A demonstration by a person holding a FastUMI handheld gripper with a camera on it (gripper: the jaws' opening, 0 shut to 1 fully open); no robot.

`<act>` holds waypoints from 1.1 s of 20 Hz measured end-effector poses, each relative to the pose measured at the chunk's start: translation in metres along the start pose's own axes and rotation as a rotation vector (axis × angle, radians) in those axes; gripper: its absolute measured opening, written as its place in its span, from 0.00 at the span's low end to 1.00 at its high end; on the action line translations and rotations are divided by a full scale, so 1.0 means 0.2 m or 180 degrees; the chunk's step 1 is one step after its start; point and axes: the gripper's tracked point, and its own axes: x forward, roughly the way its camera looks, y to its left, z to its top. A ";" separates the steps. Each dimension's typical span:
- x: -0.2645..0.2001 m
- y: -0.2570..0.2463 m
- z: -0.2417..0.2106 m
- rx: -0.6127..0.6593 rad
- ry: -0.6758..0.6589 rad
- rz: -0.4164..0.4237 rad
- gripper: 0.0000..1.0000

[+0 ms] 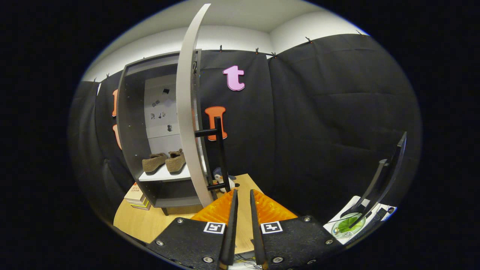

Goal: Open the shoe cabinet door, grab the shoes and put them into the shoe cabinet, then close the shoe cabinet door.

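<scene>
The grey shoe cabinet stands on a wooden table, its pale door swung open toward me and seen edge-on. A black bar handle runs down the door's outer face. A pair of brown fuzzy shoes rests side by side on the white shelf inside. My gripper is just in front of the door's lower edge, a little right of the handle's bottom end. Its fingers stand close together with a narrow gap and nothing between them.
A small penguin toy sits on the wooden table behind the door, beside the handle's foot. Stacked books lie left of the cabinet base. To the right, a black stand and a clear dish with green contents rest on a white surface.
</scene>
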 end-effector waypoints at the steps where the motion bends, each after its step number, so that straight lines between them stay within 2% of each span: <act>1: 0.01 0.02 0.00 0.0027 0.0011 0.0109 0.20; 7: 0.09 0.07 0.00 0.0046 -0.0039 0.0540 0.22; 22: 0.13 0.10 0.00 -0.0198 -0.0108 0.0737 0.25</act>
